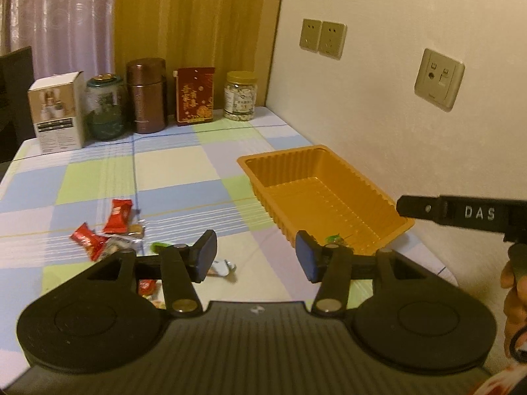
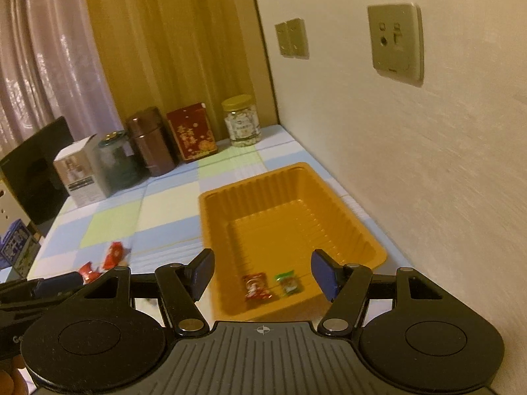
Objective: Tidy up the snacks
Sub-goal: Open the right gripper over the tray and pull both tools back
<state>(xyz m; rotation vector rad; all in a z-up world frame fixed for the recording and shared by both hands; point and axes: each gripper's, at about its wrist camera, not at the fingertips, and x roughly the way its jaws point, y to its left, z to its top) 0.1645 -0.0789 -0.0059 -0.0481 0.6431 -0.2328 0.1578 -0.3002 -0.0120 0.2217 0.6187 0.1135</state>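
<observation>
Still on the checked desk (image 1: 171,171), at the left, lies the loose pile of wrapped snacks (image 1: 108,230): several red sachets (image 1: 118,215), a silvery one, a green one (image 1: 158,247) and a white one (image 1: 221,267) partly hidden behind the left tongs (image 1: 255,256). They look light, thin and crinkly, so I judge they will slide and bend more than resist; the crimped ends or the flat middle of a sachet seem the best places to pinch, one at a time, since they overlap. A piece lying flat may skid on the cloth if the pads come in too shallow.

The left tongs stand partly open with nothing between the pads, above the desk between the pile and the tray. The gold plastic tray (image 1: 329,154) sits to the right, close to the wall (image 1: 378,98), and its ribbed walls look thin and easy to nudge. From the right wrist, a red sachet (image 2: 255,286) and a green sweet (image 2: 289,282) lie side by side on the tray floor near its near end, and the right tongs (image 2: 263,275) hang over them, about half open and empty.

Room is good over the middle of the desk. The wall crowds the tray's right rim, and the tins, box and jar (image 1: 240,95) stand well apart at the far edge. Both tongs are close together near the tray's near corner, so they could clash.
</observation>
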